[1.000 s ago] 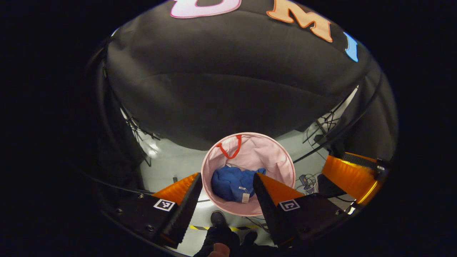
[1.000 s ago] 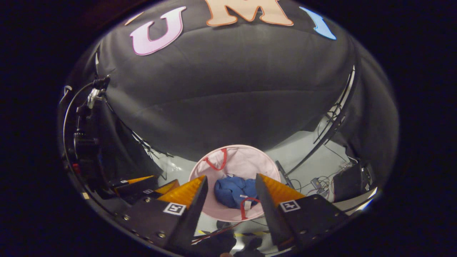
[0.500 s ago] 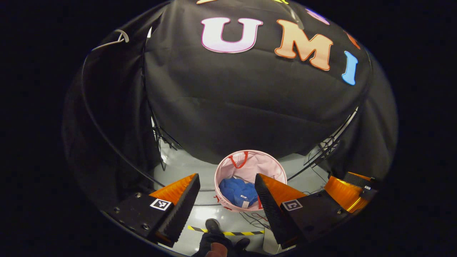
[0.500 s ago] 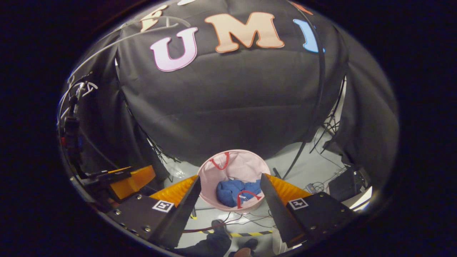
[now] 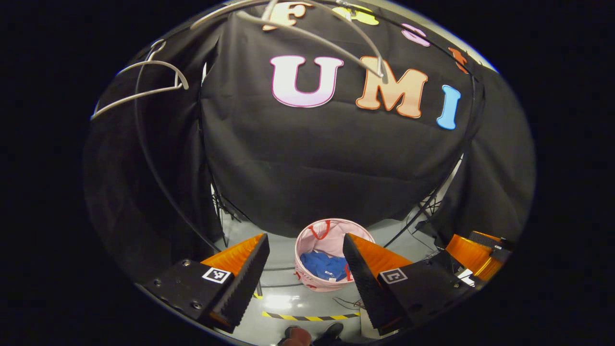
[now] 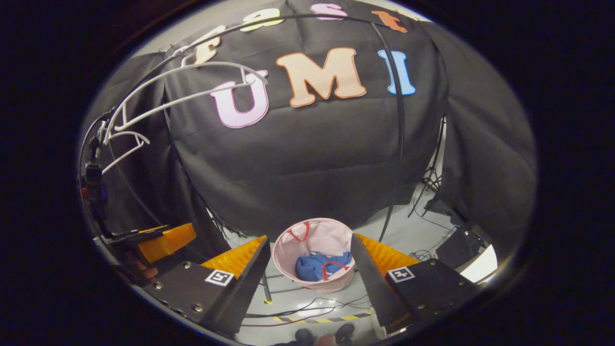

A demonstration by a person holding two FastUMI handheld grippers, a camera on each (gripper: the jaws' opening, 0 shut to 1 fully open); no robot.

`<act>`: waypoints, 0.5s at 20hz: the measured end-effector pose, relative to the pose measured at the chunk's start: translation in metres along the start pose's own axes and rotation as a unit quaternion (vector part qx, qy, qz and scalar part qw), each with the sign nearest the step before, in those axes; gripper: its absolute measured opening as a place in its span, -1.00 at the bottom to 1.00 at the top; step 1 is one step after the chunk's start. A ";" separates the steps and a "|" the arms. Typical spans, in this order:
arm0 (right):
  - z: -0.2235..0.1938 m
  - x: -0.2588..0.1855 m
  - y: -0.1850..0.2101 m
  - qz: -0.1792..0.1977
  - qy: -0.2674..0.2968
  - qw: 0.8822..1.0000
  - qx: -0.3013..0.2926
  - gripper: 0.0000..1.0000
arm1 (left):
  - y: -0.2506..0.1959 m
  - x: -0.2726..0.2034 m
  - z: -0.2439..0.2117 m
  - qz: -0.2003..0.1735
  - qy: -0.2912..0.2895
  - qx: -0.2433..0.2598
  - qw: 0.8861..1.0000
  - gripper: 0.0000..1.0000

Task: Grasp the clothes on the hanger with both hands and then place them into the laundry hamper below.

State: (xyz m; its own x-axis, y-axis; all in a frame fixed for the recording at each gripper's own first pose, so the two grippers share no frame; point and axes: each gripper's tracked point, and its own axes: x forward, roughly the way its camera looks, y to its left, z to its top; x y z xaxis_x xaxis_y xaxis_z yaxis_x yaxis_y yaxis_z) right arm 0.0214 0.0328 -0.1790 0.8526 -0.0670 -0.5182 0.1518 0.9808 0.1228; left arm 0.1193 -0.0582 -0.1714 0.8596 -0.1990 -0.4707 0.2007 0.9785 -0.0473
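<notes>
A blue garment (image 5: pixel 326 265) (image 6: pixel 314 267) lies crumpled in the bottom of the pink round laundry hamper (image 5: pixel 312 238) (image 6: pixel 331 235) with red handles, which stands on the floor. Bare white hangers (image 5: pixel 144 84) (image 6: pixel 192 91) hang high on the left, with nothing on them. My left gripper (image 5: pixel 305 247) is open, well above the hamper, nothing between its fingers. My right gripper (image 6: pixel 310 245) is open too and just as high over the hamper. The right gripper (image 5: pixel 473 252) also appears at the right edge of the left gripper view, and the left gripper (image 6: pixel 163 240) at the left edge of the right gripper view.
A black rail (image 6: pixel 399 120) and stand legs run beside the hamper. Cables (image 6: pixel 307 307) and a yellow-black tape strip (image 5: pixel 310 317) lie on the grey floor. The person's shoes (image 6: pixel 326 334) are at the bottom edge. A dark box (image 6: pixel 456 245) sits on the floor at right.
Both grippers have risen away from the hamper, which now looks smaller and farther below. The hangers have come into view at the top. The garment stays in the hamper; both grippers stay open.
</notes>
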 end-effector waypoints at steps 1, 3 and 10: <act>0.006 -0.008 0.001 -0.003 -0.008 1.000 0.000 1.00 | 0.002 -0.011 0.007 -0.001 -0.008 0.001 1.000 0.94; 0.020 -0.024 0.002 -0.006 -0.029 1.000 0.002 1.00 | 0.004 -0.031 0.021 -0.007 -0.025 0.000 1.000 0.94; 0.081 -0.072 0.009 0.008 -0.109 0.994 0.011 0.92 | 0.013 -0.090 0.062 -0.005 -0.096 0.007 0.995 0.93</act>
State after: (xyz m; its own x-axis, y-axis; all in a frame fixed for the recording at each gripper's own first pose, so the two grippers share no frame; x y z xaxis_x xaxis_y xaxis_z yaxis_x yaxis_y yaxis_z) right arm 0.0017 0.0314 -0.0715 0.9425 -0.0920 -0.3213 0.1465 0.9778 0.1498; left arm 0.0735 -0.0313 -0.0744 0.9313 -0.2172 -0.2926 0.2152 0.9758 -0.0393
